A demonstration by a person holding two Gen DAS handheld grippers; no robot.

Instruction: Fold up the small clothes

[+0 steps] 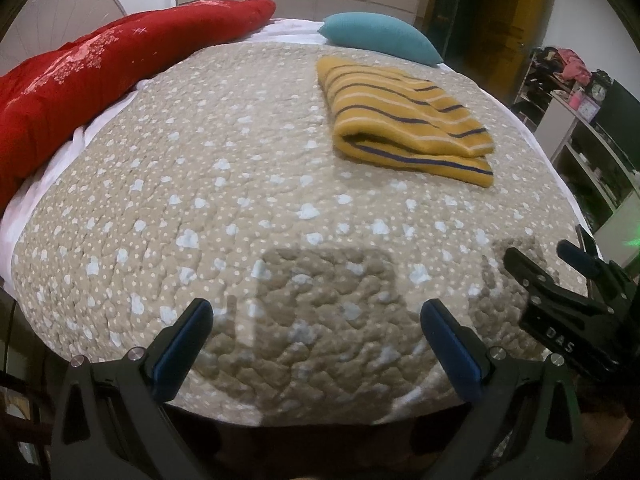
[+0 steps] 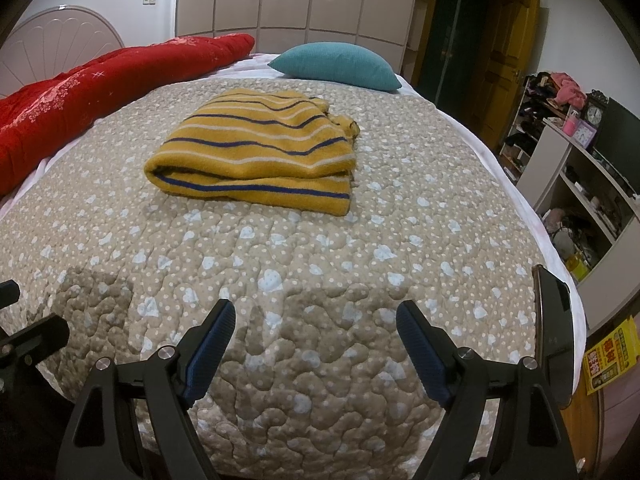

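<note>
A mustard-yellow garment with navy and white stripes point(image 1: 404, 120) lies folded in a compact stack on the beige quilted bedspread point(image 1: 224, 208). It also shows in the right wrist view point(image 2: 256, 156), folded edge toward me. My left gripper point(image 1: 316, 316) is open and empty, hovering over the near edge of the bed, well short of the garment. My right gripper point(image 2: 316, 320) is open and empty too, over the near part of the bedspread point(image 2: 360, 260). The right gripper also appears at the right edge of the left wrist view point(image 1: 538, 258).
A red quilt point(image 1: 88, 68) lies along the bed's left side and a teal pillow point(image 1: 380, 38) at the far end. Shelves with clutter and a clock point(image 2: 576, 152) stand to the right. A dark phone-like device point(image 2: 554, 320) sits at the bed's right edge.
</note>
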